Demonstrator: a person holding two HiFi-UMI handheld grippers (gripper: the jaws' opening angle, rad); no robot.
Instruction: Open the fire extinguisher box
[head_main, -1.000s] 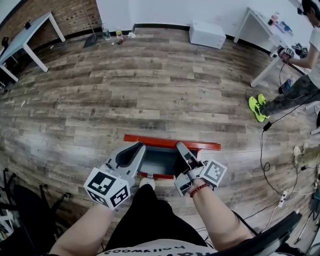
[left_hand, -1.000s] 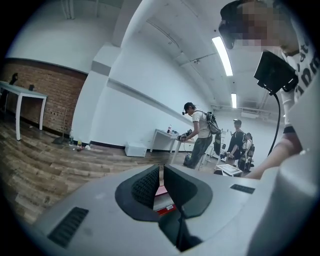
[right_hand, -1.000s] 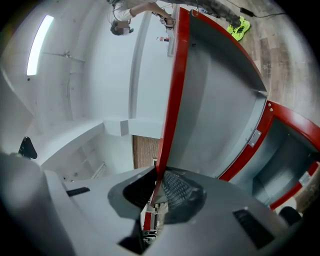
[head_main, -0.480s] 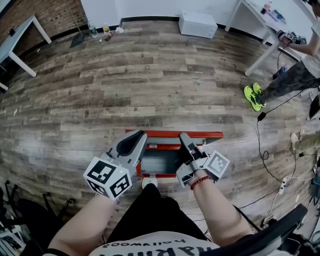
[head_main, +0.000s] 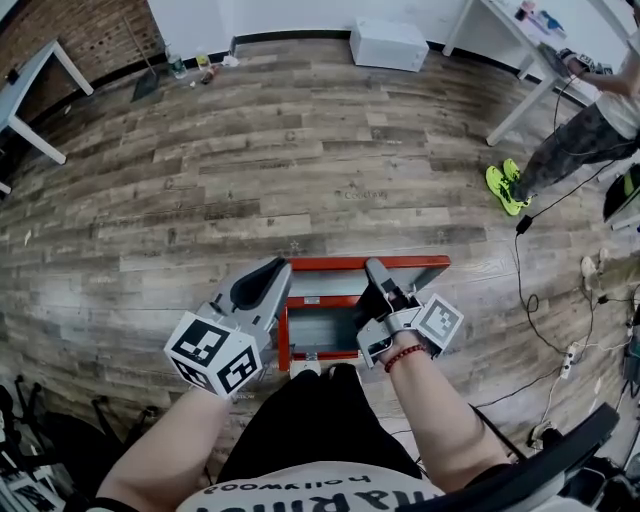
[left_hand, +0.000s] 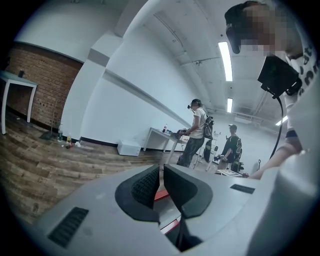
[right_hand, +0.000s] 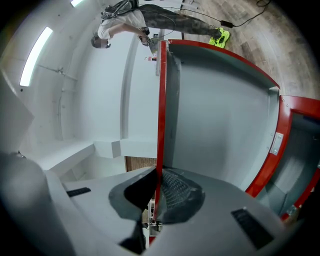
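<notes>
So, head view: the fire extinguisher box (head_main: 283, 338) sits on the floor right in front of the knees. Its door (head_main: 345, 263) is already up, long edge running left to right along the far side. The right gripper (head_main: 376, 272) is on that edge; the left gripper (head_main: 268, 276) is just beside the box's left wall.

Left gripper view: jaws nearly together and empty, box (left_hand: 168, 210) ahead and lower.

Right gripper view: jaws have just been closing and now pinch the door's red rim (right_hand: 162, 100), which runs straight away from them. I'd guess the right hand does the swinging.
</notes>
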